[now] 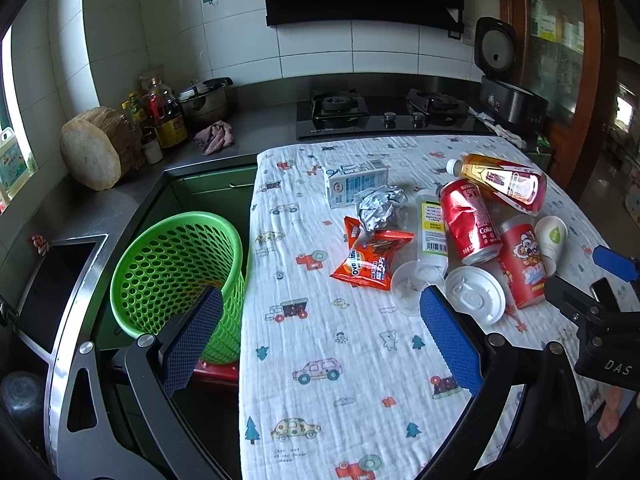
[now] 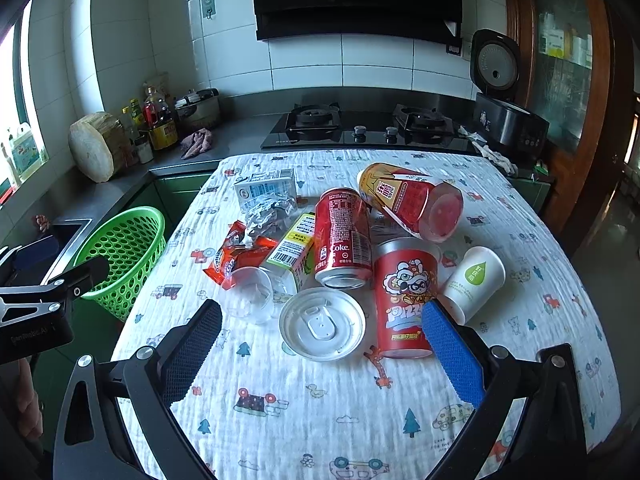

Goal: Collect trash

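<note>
Both sets of jaws are spread wide with nothing in them. Our right gripper [image 2: 322,354] hangs just over the near edge of the trash pile, its blue pad beside the red pizza snack tub [image 2: 404,300] and the white plastic lid [image 2: 322,324] sitting between its fingers in the view. Our left gripper [image 1: 320,336] floats over bare cloth at the tabletop's [image 1: 340,400] left edge, with the green basket [image 1: 176,276] right next to it, down off the side of the tabletop.

Moving outward, the pile is all lying down and bunched together: a dented Coke can [image 2: 343,238], a tea bottle [image 2: 412,200] leaning over it, a paper cup [image 2: 476,280] on its side, a clear plastic cup [image 2: 250,294], an orange Ovaltine wrapper [image 1: 370,258], crumpled foil [image 1: 380,208] and a milk carton [image 1: 356,180] at the back. There's a small bottle with a yellow label [image 2: 294,252] wedged beside the can, maybe sanitizer, hard to read. Behind everything sits the gas stove [image 2: 360,126].
</note>
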### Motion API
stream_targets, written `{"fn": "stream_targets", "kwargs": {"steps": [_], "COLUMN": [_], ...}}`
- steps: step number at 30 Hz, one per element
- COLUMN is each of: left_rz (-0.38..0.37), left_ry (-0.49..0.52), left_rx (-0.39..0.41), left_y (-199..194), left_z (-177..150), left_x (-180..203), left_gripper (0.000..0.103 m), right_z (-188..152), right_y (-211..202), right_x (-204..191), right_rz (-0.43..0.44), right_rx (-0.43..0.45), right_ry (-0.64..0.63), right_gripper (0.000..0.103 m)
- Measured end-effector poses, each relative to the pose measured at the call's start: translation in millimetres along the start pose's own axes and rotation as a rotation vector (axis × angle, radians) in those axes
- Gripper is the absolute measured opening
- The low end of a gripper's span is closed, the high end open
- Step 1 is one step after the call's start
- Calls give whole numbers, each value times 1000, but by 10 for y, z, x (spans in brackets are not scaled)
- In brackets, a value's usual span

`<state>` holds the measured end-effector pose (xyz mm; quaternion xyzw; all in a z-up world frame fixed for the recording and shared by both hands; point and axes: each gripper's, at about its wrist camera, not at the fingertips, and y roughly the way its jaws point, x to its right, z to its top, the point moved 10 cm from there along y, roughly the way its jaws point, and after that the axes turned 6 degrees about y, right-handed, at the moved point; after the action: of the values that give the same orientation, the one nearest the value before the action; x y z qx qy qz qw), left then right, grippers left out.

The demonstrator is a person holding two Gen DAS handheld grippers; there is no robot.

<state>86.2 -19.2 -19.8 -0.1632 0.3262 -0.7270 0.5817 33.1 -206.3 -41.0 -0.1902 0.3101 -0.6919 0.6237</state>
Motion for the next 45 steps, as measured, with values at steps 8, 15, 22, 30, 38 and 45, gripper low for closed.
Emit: {"fn": "stream_targets", "kwargs": {"steps": [8, 15, 22, 30, 38, 45], "left_rz": [3, 4, 17, 3, 6, -7], "left_ry": [6, -2, 10, 8, 1, -23], "left_rx": [-1, -1, 15, -13, -43, -67], "left_y": [27, 66, 106, 238, 362, 483], "left_z": [27, 98, 200, 154, 111, 120], "left_x": [-1, -42, -69, -62, -102, -126], "left_gripper": [97, 92, 92, 92, 89, 87], "right_z": [54, 115, 350, 871, 1239, 1305], "right_y": [54, 149, 264, 594, 1269, 1811], "right_x": [-15, 68, 260, 568, 791, 848], "right_rz": [0, -1, 26, 10, 13, 34], "right_rx": [-2, -15, -28, -79, -219, -344], "right_ry": [-21, -36, -34, -96, -167, -212], "right_gripper": [97, 96, 96, 86, 81, 80]}}
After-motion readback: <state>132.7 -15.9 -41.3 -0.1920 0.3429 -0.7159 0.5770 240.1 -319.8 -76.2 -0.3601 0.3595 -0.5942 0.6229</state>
